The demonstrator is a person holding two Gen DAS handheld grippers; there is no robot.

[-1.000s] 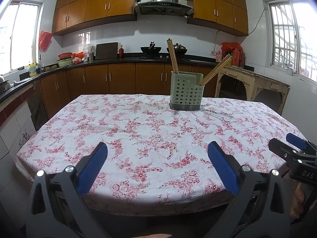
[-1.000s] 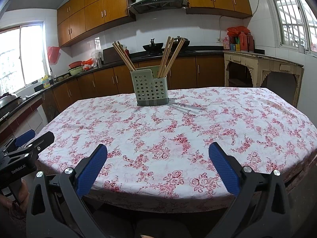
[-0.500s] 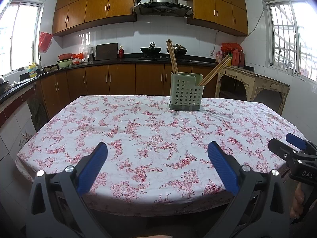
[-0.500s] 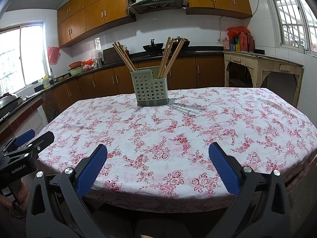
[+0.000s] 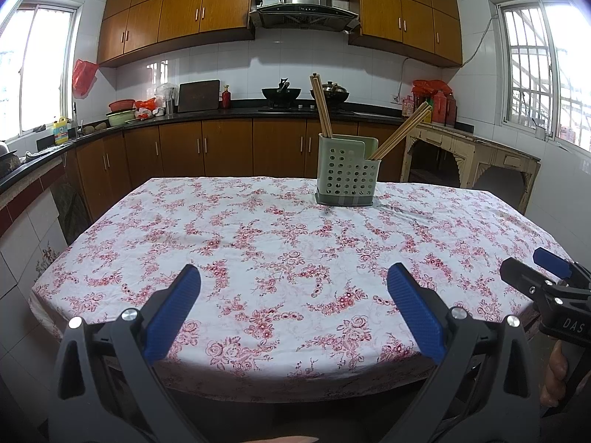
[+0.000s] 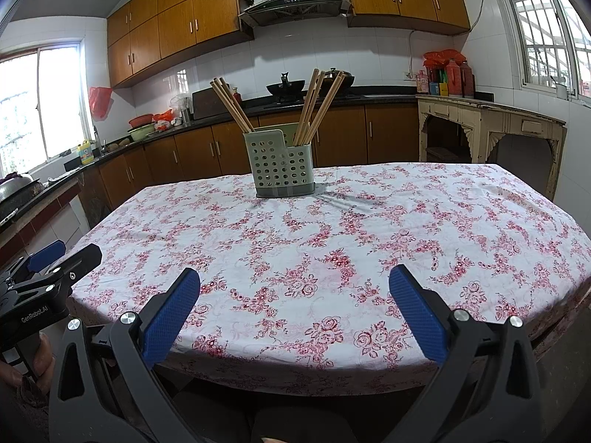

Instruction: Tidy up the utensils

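You've got both tongs wide open & empty at frame bottom, left gripper (image 5: 293, 289) & right gripper (image 6: 294, 288) near the table (image 6: 369, 251) edge, w/ the holder (image 6: 282, 168) center-frame at the far side, chopsticks (image 6: 314, 105) upright in 2 bunches.

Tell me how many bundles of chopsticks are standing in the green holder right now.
2. One bundle of chopsticks leans left out of the taller left compartment of the green holder; the other bundle fans out of the right compartment. Exact stick numbers are hard to tell.
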